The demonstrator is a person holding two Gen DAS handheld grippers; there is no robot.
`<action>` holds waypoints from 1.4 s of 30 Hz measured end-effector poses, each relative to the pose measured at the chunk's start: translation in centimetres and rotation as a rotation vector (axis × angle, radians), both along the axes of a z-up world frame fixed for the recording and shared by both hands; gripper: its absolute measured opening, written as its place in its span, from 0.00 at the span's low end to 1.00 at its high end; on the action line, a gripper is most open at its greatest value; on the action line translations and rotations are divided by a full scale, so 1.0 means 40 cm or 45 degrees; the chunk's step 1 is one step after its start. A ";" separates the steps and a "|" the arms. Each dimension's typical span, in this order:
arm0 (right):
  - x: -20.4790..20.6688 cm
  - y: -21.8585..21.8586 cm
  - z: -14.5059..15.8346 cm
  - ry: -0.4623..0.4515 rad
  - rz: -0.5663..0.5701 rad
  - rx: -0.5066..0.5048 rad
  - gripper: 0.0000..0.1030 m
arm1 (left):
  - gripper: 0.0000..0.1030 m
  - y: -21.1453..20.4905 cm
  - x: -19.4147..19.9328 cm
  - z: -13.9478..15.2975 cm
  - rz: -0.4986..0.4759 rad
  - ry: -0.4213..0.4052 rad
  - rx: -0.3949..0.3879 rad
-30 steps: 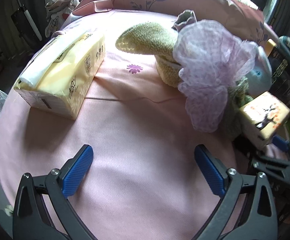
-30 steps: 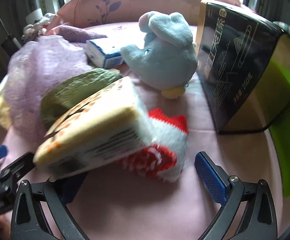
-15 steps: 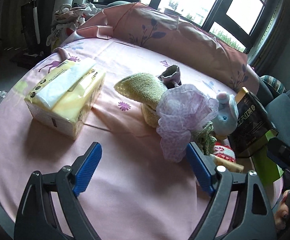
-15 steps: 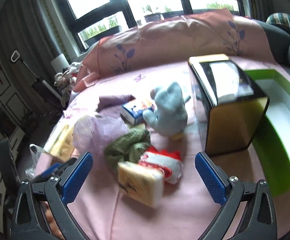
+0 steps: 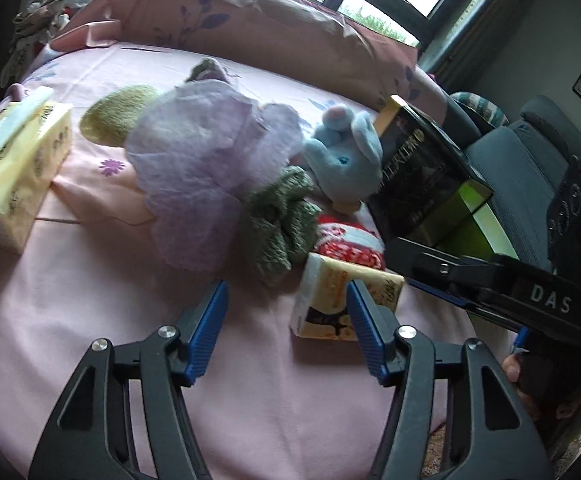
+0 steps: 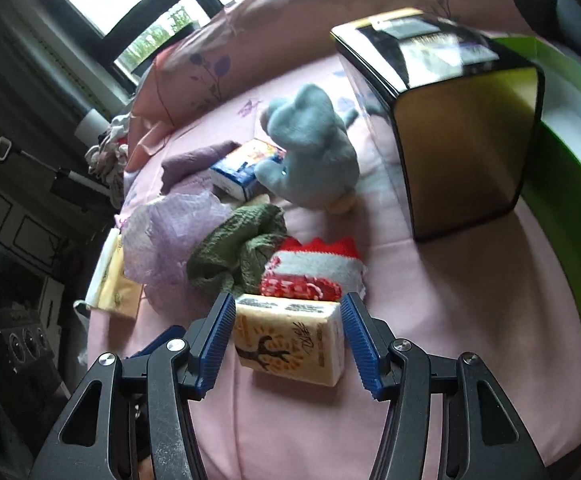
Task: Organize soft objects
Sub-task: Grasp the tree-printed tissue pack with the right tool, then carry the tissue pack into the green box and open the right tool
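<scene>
A small tissue pack with a tree print (image 6: 290,340) lies on the pink bedsheet. It shows between the blue pads of my right gripper (image 6: 288,340), whose jaws are closing; the pads stand close to its sides, and I see no squeeze. Just behind it lie a red-and-white plush piece (image 6: 314,268), a green knit cloth (image 6: 238,252), a purple mesh puff (image 6: 166,236) and a blue plush toy (image 6: 310,148). My left gripper (image 5: 286,328) hovers above bare sheet, its jaws closing on nothing. The same tissue pack (image 5: 322,312) lies beyond its right finger.
A black-and-gold box (image 6: 450,120) stands right of the pile, with a green-and-white bin (image 6: 570,160) beyond it. A large yellow tissue pack (image 5: 14,168) and an olive towel (image 5: 118,116) lie at the left. A long pink pillow (image 5: 250,28) lines the far edge.
Both pairs of jaws have narrowed from wide open. The right view pulled back, then came nearer the small tissue pack, which now lies flat. The left view swung right, toward the pile.
</scene>
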State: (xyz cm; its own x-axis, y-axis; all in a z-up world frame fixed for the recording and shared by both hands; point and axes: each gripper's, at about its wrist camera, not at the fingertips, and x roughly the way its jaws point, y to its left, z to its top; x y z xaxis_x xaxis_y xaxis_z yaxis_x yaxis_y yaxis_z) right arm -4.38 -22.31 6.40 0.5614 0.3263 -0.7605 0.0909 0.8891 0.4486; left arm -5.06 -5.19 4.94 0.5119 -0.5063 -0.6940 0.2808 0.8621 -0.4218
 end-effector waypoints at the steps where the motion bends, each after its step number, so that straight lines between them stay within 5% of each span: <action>1: 0.001 -0.002 -0.011 0.022 -0.002 0.007 0.56 | 0.58 -0.014 0.000 -0.006 -0.022 0.014 0.006; 11: 0.021 0.021 -0.076 0.121 0.061 0.052 0.56 | 0.54 -0.060 0.016 -0.049 -0.071 0.137 0.007; 20: 0.008 0.036 -0.058 0.073 0.085 0.044 0.56 | 0.52 -0.087 -0.008 -0.026 -0.093 0.056 0.050; 31: -0.064 0.011 0.125 -0.207 0.027 0.008 0.56 | 0.52 -0.134 -0.066 0.130 -0.128 -0.248 0.056; 42: -0.132 -0.181 0.360 -0.560 -0.141 0.005 0.56 | 0.52 -0.313 -0.099 0.368 -0.283 -0.592 0.075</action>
